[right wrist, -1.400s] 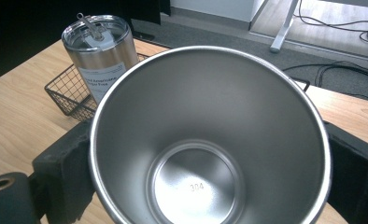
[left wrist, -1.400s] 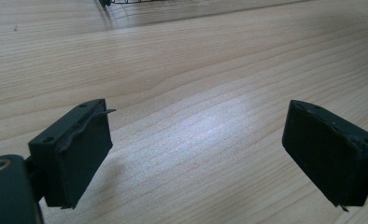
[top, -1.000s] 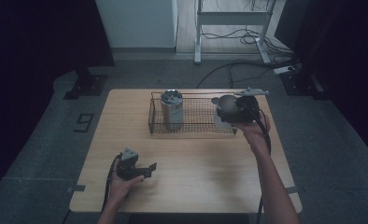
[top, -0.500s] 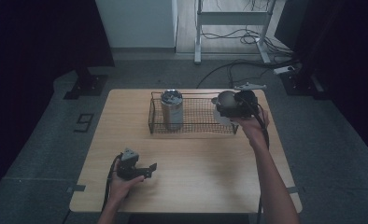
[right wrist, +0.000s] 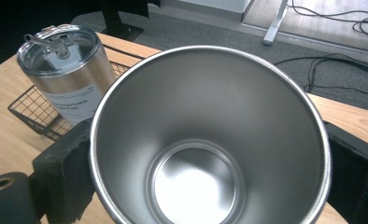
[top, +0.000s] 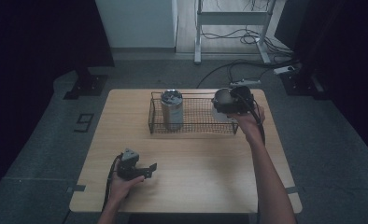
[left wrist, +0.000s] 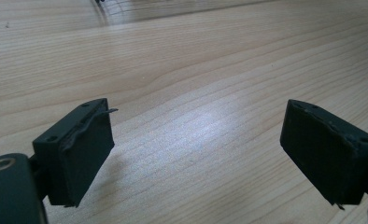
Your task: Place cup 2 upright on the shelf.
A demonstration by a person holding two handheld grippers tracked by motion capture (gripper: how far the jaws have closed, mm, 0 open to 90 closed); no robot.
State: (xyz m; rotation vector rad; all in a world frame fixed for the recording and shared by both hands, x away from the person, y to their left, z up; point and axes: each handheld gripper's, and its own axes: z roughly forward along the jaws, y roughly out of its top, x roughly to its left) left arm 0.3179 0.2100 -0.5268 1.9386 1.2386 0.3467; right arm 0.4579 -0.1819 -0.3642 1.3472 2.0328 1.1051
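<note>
My right gripper (top: pixel 226 105) pinches a lidless steel tumbler (right wrist: pixel 210 140) upright, mouth up, over the black wire basket's (top: pixel 196 127) right end. My left gripper (top: pixel 147 170) rests spread on the wooden table (top: pixel 210 172).

In the right gripper view, the open steel tumbler (right wrist: pixel 210 140) is running off the bottom edge, so its lower rim is being cut away, and it is hiding most of both black jaws beside it. The print on the label of the lidded tumbler (right wrist: pixel 67 70) at upper left is staying too small to read. In the high view, the person's right hand (top: pixel 247 119) is covering the rear of the right gripper (top: pixel 233 100).
</note>
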